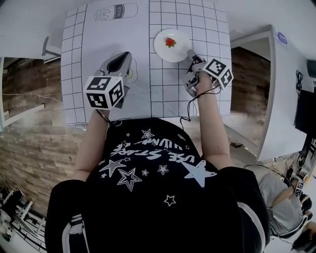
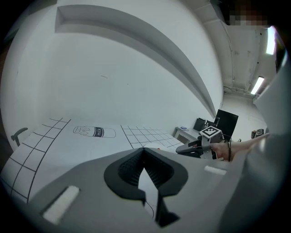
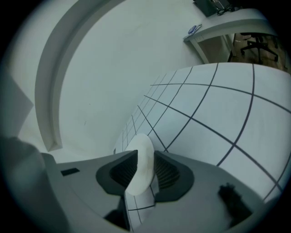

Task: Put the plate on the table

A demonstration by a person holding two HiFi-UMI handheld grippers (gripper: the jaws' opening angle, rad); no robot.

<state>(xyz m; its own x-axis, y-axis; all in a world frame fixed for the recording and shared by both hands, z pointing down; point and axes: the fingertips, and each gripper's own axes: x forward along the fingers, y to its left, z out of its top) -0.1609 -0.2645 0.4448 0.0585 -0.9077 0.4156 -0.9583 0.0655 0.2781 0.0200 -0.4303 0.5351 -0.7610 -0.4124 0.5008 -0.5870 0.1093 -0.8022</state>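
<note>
Plate (image 1: 163, 47) first, from the head view. It is white and round, with a small red thing (image 1: 170, 42) on top. It is just past the tips of the right gripper (image 1: 190, 53), and its near edge is at those tips. It is over the white table (image 1: 197, 99), which has dark grid lines. I cannot tell if it sits flat on the table. The left gripper (image 1: 123, 59) is off to the side of the right one, well apart from the plate. A milk drawing (image 1: 116, 12) on the table is far ahead of the left gripper.

Next is the left gripper view. The left gripper (image 2: 144, 151) has its jaws pressed together at the tips, with nothing between them. The milk drawing (image 2: 94, 132) is ahead of it and a bit to the left. The right gripper (image 2: 193, 148) is off to its right, with a marker cube (image 2: 210, 133) on top and a hand (image 2: 225, 150) holding it.

Last is the right gripper view. The right gripper (image 3: 144, 157) has its jaws closed on the edge of the plate (image 3: 140, 170). The plate is seen from the side, standing as a thin white shape between the two dark pads. The table (image 3: 218, 123) spreads out ahead of the jaws and to the right.
</note>
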